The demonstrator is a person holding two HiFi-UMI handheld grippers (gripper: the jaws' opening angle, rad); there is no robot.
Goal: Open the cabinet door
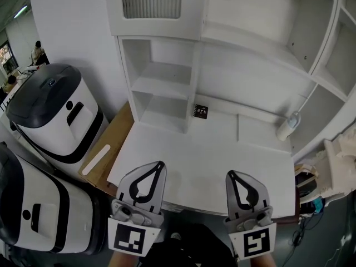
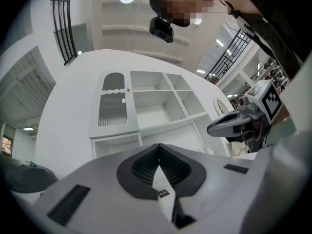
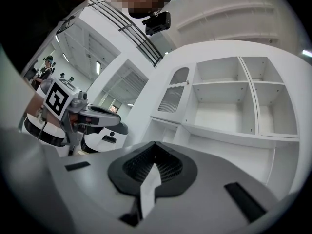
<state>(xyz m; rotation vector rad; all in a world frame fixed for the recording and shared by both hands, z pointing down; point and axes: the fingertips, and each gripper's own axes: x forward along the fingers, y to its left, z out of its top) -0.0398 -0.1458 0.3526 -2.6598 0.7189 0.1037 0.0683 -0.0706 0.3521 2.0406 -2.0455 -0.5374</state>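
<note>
The cabinet door [image 1: 151, 4], white with a slatted grey panel, stands closed at the upper left of a white shelf unit [image 1: 261, 49]. It also shows in the left gripper view [image 2: 113, 106] and the right gripper view [image 3: 174, 97]. Both grippers hover side by side over the near edge of the white counter [image 1: 211, 160], well short of the door. My left gripper [image 1: 161, 163] is shut with nothing between its jaws, its tips meeting [image 2: 158, 145]. My right gripper [image 1: 229, 173] is likewise shut and empty [image 3: 155, 143].
Two white-and-black rounded machines [image 1: 53, 113] [image 1: 33, 204] stand at the left beside a brown board [image 1: 108, 146]. A small black marker card [image 1: 200, 111] and a white bottle-like object [image 1: 288, 127] sit on the counter. Clutter and cables [image 1: 328, 171] lie at the right.
</note>
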